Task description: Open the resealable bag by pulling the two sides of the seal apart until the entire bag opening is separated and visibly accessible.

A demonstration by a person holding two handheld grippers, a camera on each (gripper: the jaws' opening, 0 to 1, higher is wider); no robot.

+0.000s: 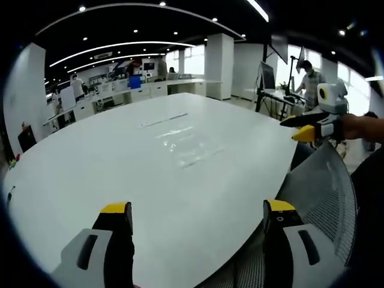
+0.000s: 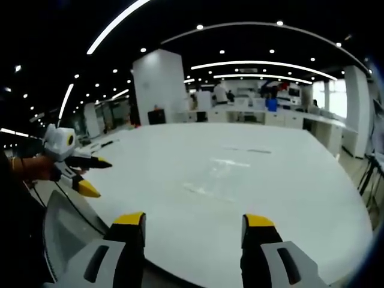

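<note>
Clear plastic makes the resealable bag [image 1: 183, 144] hard to read: it lies flat near the middle of the white table [image 1: 90, 180], visible mainly by glare and faint edge lines. The seal still appears closed, and nothing touches the bag.

The left gripper [image 1: 198, 216] is held over the near table edge with its jaws spread wide and empty. The right gripper [image 2: 196, 225] is likewise spread and empty, well short of the bag [image 2: 225, 174]. A mesh chair back [image 1: 324, 186] stands just beside the table edge.

Recommended approach: bring both grippers forward together, locate the seal strip, and take one lip of the opening in each. Pinch only a single layer per side, since a grip across both layers would hold the seal closed.
</note>
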